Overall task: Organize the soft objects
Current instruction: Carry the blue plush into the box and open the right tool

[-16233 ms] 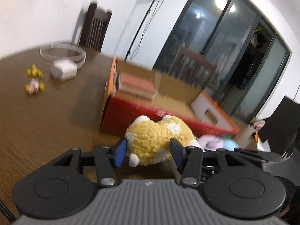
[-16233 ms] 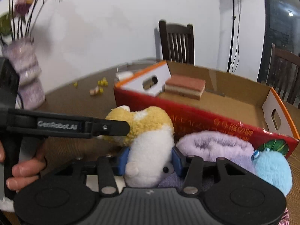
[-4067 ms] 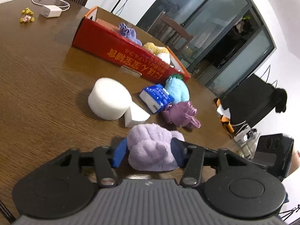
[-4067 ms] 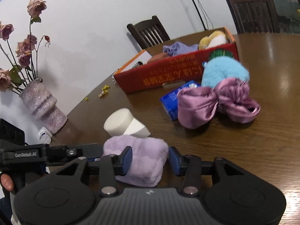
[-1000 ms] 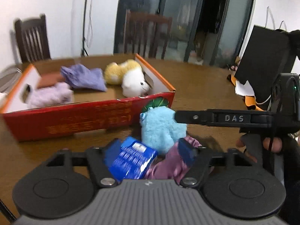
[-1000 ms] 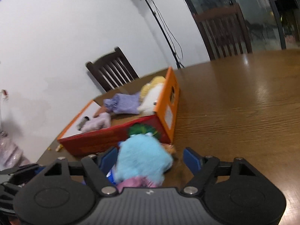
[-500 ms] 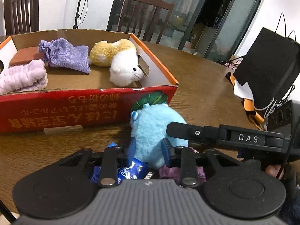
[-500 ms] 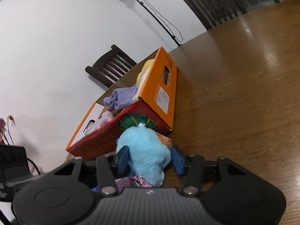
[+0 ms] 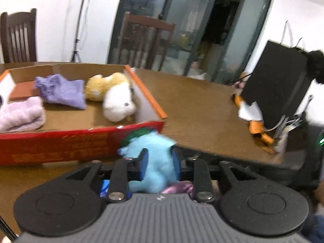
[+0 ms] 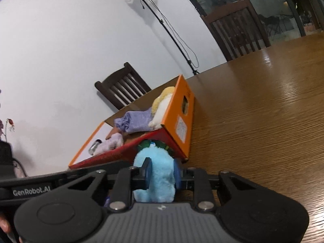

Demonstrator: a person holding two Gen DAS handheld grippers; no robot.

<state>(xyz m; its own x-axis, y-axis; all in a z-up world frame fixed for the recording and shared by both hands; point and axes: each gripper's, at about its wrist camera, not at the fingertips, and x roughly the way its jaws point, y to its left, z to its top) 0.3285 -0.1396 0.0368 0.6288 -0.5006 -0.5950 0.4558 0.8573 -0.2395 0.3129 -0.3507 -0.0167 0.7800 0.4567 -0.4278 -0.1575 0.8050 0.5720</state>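
A fluffy blue plush toy (image 9: 150, 141) with a green tuft is pinched from two sides in front of the red cardboard box (image 9: 60, 147). My left gripper (image 9: 159, 163) has its pads pressed into the toy, and the jaws are opening slightly. My right gripper (image 10: 161, 170) squeezes the same blue plush toy (image 10: 156, 156) as its jaws close. Inside the box (image 10: 180, 111) lie a yellow-and-white plush (image 9: 113, 99), a purple knit pouch (image 9: 60, 91), a lilac towel (image 9: 20, 115) and a brown block (image 9: 24, 89). A blue packet (image 9: 104, 188) and purple satin cloth (image 9: 178, 188) lie under the left gripper.
The brown wooden table (image 10: 263, 111) stretches off to the right of the box. Dark wooden chairs (image 9: 145, 40) stand behind it, with a light stand (image 10: 172, 34) by the wall. A black bag (image 9: 277, 85) and an orange-and-white item (image 9: 251, 117) sit past the table's right edge.
Both grippers' jaws have narrowed onto the blue plush toy, which stood loose between wide jaws a second ago. The left view has shifted closer to the box's right corner.
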